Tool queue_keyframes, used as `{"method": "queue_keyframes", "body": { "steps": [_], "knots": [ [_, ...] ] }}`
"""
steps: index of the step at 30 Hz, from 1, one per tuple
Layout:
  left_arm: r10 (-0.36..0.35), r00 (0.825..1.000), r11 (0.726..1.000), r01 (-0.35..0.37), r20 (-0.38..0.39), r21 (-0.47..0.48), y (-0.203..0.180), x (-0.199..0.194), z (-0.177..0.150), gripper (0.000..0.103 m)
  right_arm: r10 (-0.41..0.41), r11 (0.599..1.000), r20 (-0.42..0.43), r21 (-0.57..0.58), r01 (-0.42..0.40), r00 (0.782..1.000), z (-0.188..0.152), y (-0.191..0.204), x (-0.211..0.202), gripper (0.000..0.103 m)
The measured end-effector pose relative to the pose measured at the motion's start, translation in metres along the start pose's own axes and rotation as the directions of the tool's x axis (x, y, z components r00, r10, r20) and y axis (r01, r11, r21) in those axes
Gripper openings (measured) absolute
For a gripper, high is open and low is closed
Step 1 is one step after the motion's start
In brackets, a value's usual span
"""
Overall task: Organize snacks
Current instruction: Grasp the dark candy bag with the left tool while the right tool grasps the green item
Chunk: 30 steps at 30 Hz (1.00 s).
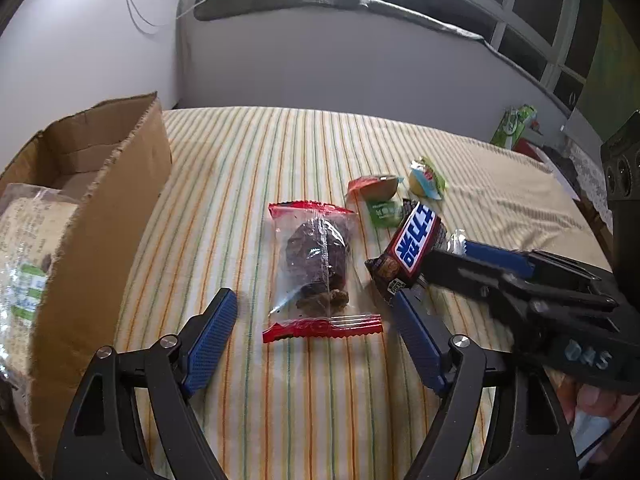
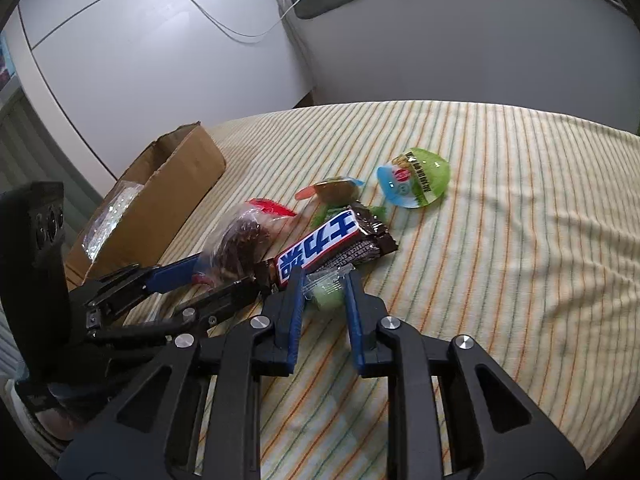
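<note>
A clear packet with red ends and a dark cake [image 1: 316, 270] lies on the striped cloth between the open fingers of my left gripper [image 1: 316, 312]. A brown chocolate bar with a blue-and-white label [image 1: 412, 250] lies just right of it, also in the right wrist view [image 2: 324, 242]. My right gripper [image 2: 322, 280] has its fingers close around a small clear packet with a green sweet [image 2: 326, 290]. In the left wrist view the right gripper's fingers [image 1: 492, 256] reach in beside the bar. Two jelly cups [image 2: 416, 182] [image 2: 334, 190] lie beyond.
An open cardboard box [image 1: 100, 216] stands at the left with a large bagged snack [image 1: 24, 256] inside; it also shows in the right wrist view [image 2: 160, 200]. A grey sofa [image 1: 360, 48] runs behind the table. Green packs [image 1: 514, 124] sit at the far right edge.
</note>
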<state>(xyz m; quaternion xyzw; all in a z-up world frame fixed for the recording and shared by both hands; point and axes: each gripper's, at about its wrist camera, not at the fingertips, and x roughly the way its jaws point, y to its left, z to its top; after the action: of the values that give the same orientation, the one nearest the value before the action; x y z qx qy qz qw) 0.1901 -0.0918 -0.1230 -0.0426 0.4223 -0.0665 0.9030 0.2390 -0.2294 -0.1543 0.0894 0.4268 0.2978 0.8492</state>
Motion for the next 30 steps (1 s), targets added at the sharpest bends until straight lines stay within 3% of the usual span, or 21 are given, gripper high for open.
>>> {"method": "queue_keyframes", "body": {
  "steps": [1,6,7,16,21,30],
  "knots": [
    [-0.003,1.0,1.0,0.003,0.017,-0.006,0.001,-0.002,-0.001,0.052,0.0,1.0,0.003,-0.002,0.0,1.0,0.0,0.0,0.0,0.02],
    [-0.027,0.999,0.999,0.028,0.03,-0.033,0.007,-0.002,-0.004,0.046,-0.014,1.0,0.026,-0.01,0.015,1.0,-0.003,0.002,-0.009,0.02],
    [-0.027,0.999,0.999,0.028,0.034,-0.037,0.006,-0.003,-0.004,0.029,-0.018,1.0,0.037,-0.003,0.018,0.999,-0.005,0.001,-0.011,0.02],
    [-0.028,0.999,0.998,0.03,0.042,-0.05,0.009,-0.003,-0.006,0.028,-0.026,0.999,0.065,0.039,0.024,0.998,-0.008,-0.01,-0.018,0.02],
    [-0.014,0.999,0.999,0.015,0.034,-0.038,0.007,-0.005,-0.002,0.035,-0.006,0.998,0.073,0.06,0.001,0.997,-0.009,-0.017,-0.021,0.02],
    [-0.029,0.996,0.999,0.031,0.082,-0.032,0.006,-0.012,-0.001,0.017,0.017,0.998,0.114,0.063,-0.024,0.993,-0.01,-0.02,-0.032,0.02]
  ]
}}
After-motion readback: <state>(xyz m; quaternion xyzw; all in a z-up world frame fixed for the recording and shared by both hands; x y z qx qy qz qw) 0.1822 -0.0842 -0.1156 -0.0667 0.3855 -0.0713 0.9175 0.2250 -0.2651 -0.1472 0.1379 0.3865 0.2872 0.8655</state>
